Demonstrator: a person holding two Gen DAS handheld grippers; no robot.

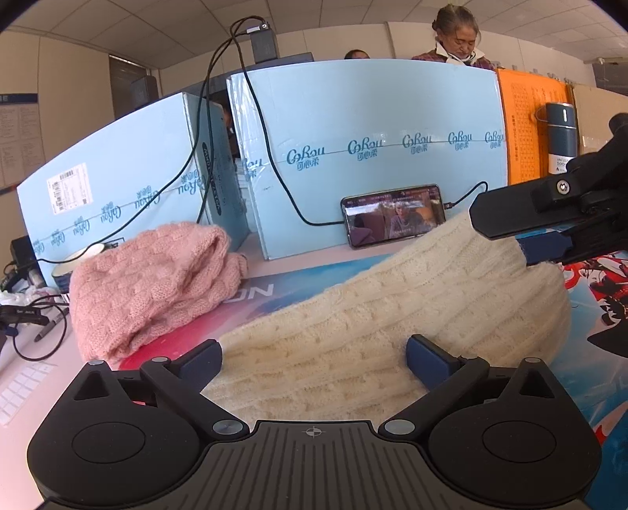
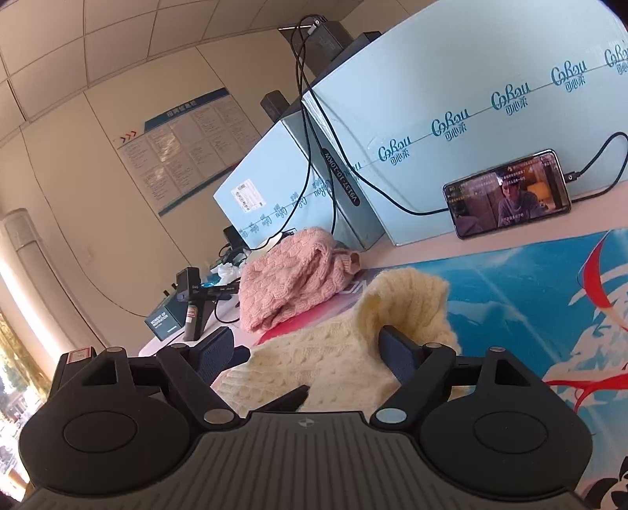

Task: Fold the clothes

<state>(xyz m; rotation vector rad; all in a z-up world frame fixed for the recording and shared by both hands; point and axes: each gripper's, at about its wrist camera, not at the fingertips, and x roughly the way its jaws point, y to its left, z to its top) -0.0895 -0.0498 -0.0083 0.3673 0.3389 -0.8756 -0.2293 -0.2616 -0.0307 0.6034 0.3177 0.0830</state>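
A cream cable-knit sweater lies bunched on a colourful printed mat. My left gripper stands open at its near edge, with the knit lying between the widely spread blue pads, which do not squeeze it. In the right wrist view my right gripper is also open, with a raised fold of the same sweater between its fingers. The left wrist view shows that gripper reaching in from the right at the sweater's high end. A crumpled pink knit sweater sits at the back left.
Light blue cartons wall off the back of the table, with a charging phone propped against them. A thermos stands far right, and a cup, cables and a keyboard lie left. A person stands behind the cartons.
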